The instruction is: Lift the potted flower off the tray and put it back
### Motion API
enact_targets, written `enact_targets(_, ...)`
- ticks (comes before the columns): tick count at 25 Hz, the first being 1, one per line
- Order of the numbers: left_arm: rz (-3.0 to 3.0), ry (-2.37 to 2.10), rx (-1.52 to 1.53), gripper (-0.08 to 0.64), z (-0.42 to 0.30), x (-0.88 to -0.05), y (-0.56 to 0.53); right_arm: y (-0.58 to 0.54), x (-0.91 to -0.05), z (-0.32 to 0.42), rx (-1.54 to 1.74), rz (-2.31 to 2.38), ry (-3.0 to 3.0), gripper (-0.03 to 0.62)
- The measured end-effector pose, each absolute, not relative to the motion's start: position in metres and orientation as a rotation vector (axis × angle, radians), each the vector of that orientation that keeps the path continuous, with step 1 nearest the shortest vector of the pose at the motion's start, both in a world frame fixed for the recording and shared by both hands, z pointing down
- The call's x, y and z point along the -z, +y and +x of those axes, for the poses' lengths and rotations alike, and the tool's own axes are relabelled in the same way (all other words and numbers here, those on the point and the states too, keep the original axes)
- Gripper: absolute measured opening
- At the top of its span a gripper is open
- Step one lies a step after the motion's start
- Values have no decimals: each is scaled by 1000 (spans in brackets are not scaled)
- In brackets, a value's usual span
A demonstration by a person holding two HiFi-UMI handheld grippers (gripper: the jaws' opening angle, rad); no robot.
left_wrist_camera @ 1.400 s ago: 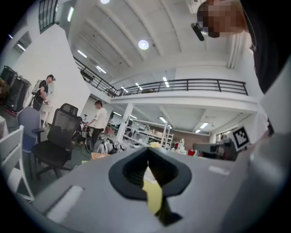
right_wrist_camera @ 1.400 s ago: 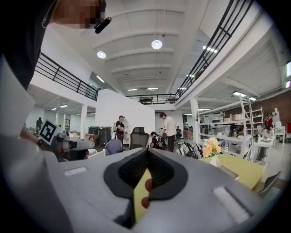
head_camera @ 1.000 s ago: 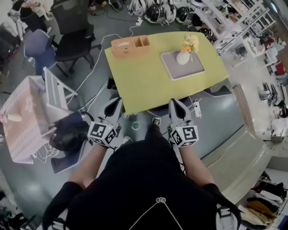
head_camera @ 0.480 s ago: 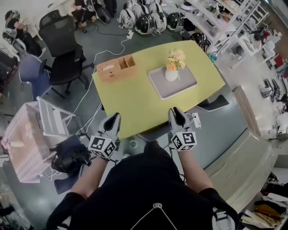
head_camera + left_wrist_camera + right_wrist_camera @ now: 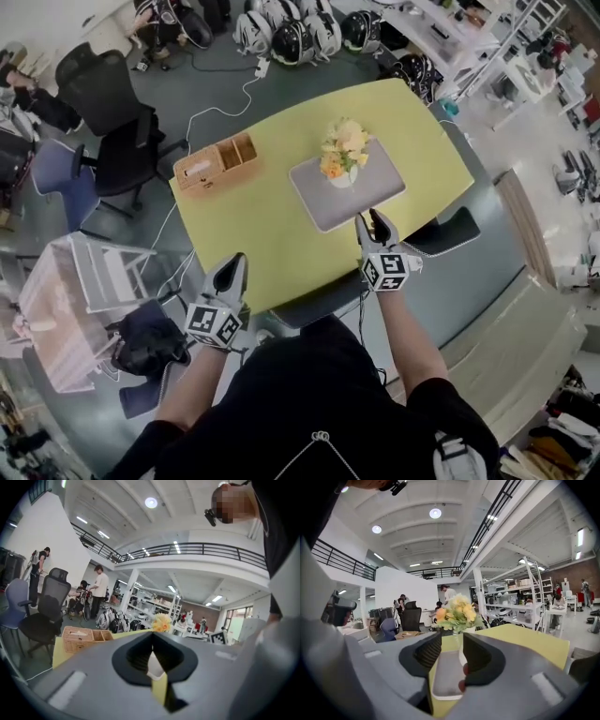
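Observation:
The potted flower (image 5: 342, 155), yellow and orange blooms in a small white pot, stands on a grey tray (image 5: 328, 211) on the yellow-green table (image 5: 253, 225). My right gripper (image 5: 370, 220) reaches over the table's near edge, just short of the tray. Its jaws are opening with nothing between them. The right gripper view looks past the right gripper (image 5: 452, 644) to the tray (image 5: 450, 677) and the flower (image 5: 457, 611) straight ahead. My left gripper (image 5: 234, 264) hangs at the table's near edge, shut and empty. From the left gripper (image 5: 151, 641) the flower (image 5: 161, 623) shows far off.
A wicker box (image 5: 214, 164) sits at the table's far left corner. Office chairs (image 5: 122, 122) stand to the left, with a white wire rack (image 5: 103, 281) nearer. Helmets (image 5: 291, 28) and cables lie on the floor beyond. A dark chair (image 5: 441, 230) is tucked under the table's right side.
Both grippers have come forward to the table. The right one went further, over the near edge up to the tray, and its jaws have parted. The left stays shut.

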State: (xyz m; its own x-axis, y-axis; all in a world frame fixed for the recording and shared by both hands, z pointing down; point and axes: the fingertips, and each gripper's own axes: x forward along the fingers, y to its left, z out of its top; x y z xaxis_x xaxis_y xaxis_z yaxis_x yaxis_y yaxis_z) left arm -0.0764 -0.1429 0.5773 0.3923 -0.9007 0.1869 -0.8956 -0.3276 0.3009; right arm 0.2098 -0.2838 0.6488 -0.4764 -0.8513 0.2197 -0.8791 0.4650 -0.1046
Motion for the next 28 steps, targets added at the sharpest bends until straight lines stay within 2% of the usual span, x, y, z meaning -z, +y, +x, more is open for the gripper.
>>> enact_targets(6, 2224, -1627, -50, 8, -61, -595, -184, -380, -708, 240, -284, 1368, -2539, 201)
enact_targets(14, 2083, -1701, -109, 8, -59, -622, -197, -452, -757, 207, -235, 1226, -2550, 279)
enact_targets(20, 2013, -1738, -139, 8, -61, -634, -193, -474, -763, 184, -138, 1266, -2507, 308)
enact_targets(23, 1996, -1747, -154, 8, -62, -639, -190, -481, -764, 178, -102, 1301, -2486, 308)
enact_targets(25, 1981, -1754, -154, 8, -65, -641, -189, -483, -763, 175, -105, 1333, -2484, 245)
enact_targets(28, 1960, -1762, -144, 8, -69, -643, -187, -484, -764, 174, -130, 1374, -2488, 235)
